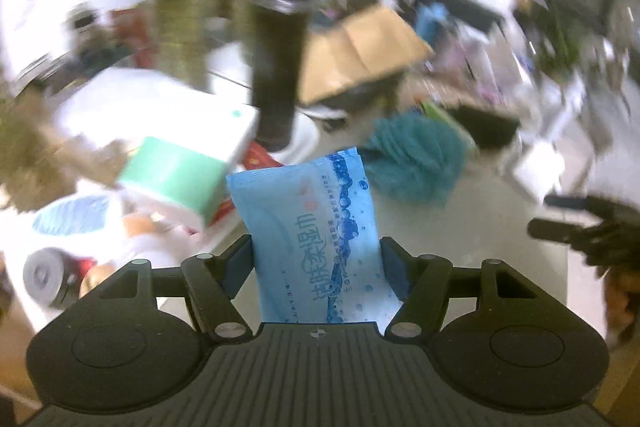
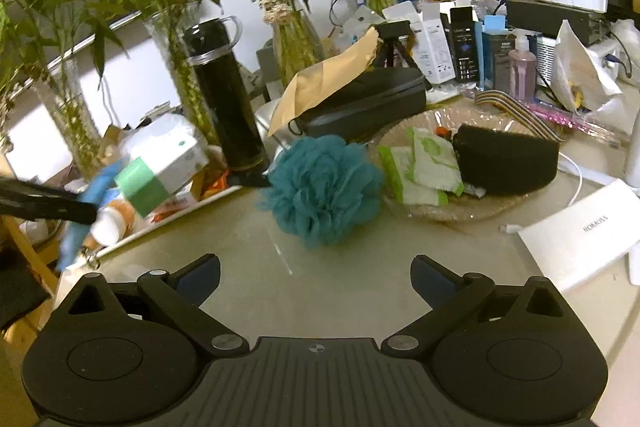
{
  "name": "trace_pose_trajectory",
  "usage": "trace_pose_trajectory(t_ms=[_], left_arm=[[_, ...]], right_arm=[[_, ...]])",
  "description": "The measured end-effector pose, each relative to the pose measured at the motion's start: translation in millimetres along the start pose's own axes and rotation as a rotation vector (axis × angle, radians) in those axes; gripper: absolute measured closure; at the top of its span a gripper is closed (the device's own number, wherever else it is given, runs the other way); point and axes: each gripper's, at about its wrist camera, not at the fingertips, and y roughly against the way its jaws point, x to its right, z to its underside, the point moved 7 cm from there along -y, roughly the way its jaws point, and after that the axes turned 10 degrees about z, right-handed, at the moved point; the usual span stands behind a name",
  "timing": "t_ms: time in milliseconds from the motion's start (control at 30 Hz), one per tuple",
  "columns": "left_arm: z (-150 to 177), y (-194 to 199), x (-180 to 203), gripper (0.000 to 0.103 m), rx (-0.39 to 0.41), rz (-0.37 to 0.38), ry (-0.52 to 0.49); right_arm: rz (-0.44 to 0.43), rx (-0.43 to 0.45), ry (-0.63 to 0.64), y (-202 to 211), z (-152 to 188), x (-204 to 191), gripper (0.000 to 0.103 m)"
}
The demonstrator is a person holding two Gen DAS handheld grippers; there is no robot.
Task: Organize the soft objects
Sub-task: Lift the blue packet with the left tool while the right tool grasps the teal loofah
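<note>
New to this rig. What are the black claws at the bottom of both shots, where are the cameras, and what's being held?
No robot: a person holds a two-finger gripper in each hand, with a fisheye camera on each looking along the fingers. In the left wrist view, the left gripper is shut on a blue wet-wipe pack. In the right wrist view, the right gripper is open and holds nothing. Ahead of it on the table lie a teal bath pouf, a glass dish with green-white packets, and a black flask.
</note>
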Motion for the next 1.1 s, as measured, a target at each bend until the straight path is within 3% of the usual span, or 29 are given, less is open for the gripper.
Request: trace_pose_trajectory(t_ms=[100, 267, 400, 533, 733, 1000, 1100], left_arm=[[2.3, 12.4, -10.9, 0.037, 0.055, 0.005, 0.068], [-0.1, 18.2, -18.0, 0.037, 0.104, 0.010, 0.066], [4.1, 19.6, -16.8, 0.037, 0.114, 0.032, 0.017], [12.7, 15.7, -15.2, 0.037, 0.094, 0.000, -0.058], [19.5, 13.2, -15.6, 0.037, 0.078, -0.002, -0.087], [20.8, 13.8, -16.2, 0.037, 0.082, 0.000, -0.088], [20.6, 13.3, -15.4, 0.037, 0.082, 0.003, -0.089]], right_arm=[[-0.004, 0.000, -0.017, -11.9, -4.6, 3.5, 0.011], [0.007, 0.012, -0.033, -28.7, -14.3, 11.5, 0.026], [-0.023, 0.010, -0.102, -47.6, -24.4, 20.6, 0.044], [-0.066, 0.000, -0.190, -67.2, -30.4, 28.5, 0.057], [-0.105, -0.004, -0.333, -87.7, -36.3, 40.6, 0.058], [-0.226, -0.019, -0.626, -113.8, -38.1, 57.3, 0.058], [-0.269, -0.041, -0.711, -122.7, -35.8, 59.1, 0.066]])
